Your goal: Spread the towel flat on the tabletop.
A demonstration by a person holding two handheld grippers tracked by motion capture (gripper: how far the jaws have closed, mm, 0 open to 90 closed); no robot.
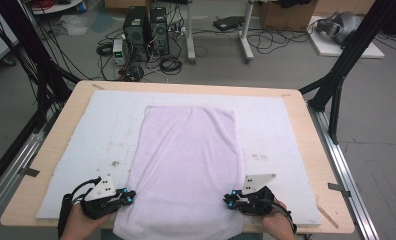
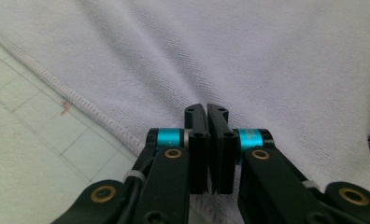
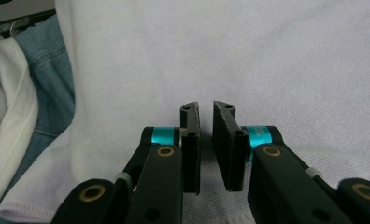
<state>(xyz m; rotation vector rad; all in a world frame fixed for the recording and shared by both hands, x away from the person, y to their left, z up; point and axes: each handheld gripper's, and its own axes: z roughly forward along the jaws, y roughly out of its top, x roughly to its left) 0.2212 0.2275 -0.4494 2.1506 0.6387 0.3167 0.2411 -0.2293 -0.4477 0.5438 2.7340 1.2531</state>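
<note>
Towel (image 1: 188, 165): pale lilac terry cloth, matt, fine looped nap, stitched hem. Mat (image 1: 273, 130) under towel: white, matt, grainy, stained. Table (image 1: 313, 155) around mat: pale smooth wood. Left gripper (image 2: 206, 112): matt black plastic, glossy teal collars, brass rivets.

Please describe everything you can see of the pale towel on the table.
The towel is pale lilac-white terry cloth with a stitched hem, seen in the left gripper view. It lies flat and spread lengthwise on the white mat, its near end hanging over the table's front edge. The left gripper meets its near left edge with jaws shut; whether cloth is pinched cannot be told. The right gripper sits at its near right edge, jaws slightly apart over the cloth.
</note>
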